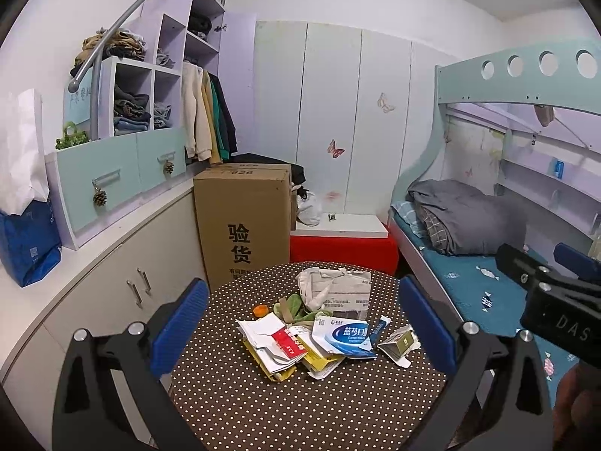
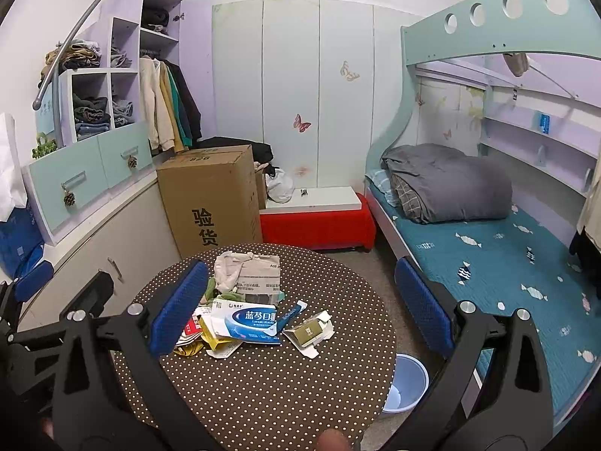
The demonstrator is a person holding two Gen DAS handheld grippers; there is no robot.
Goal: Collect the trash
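While both grippers' jaws gape empty, one trash pile [image 1: 319, 334] tops one round table [image 1: 263, 406].

You see a brown table [image 2: 263, 383] dotted white, a blue-and-white box [image 2: 246, 319] among the trash, a red bench [image 2: 319, 225] far off, a teal candy-print mattress [image 2: 499, 263] right, and a pale blue bin [image 2: 407, 383].

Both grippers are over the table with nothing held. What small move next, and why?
Probably lower the right gripper onto the olive carton. Its jaws are open and empty, that piece lies apart at the pile's right edge, and the blue bin sits on that side.
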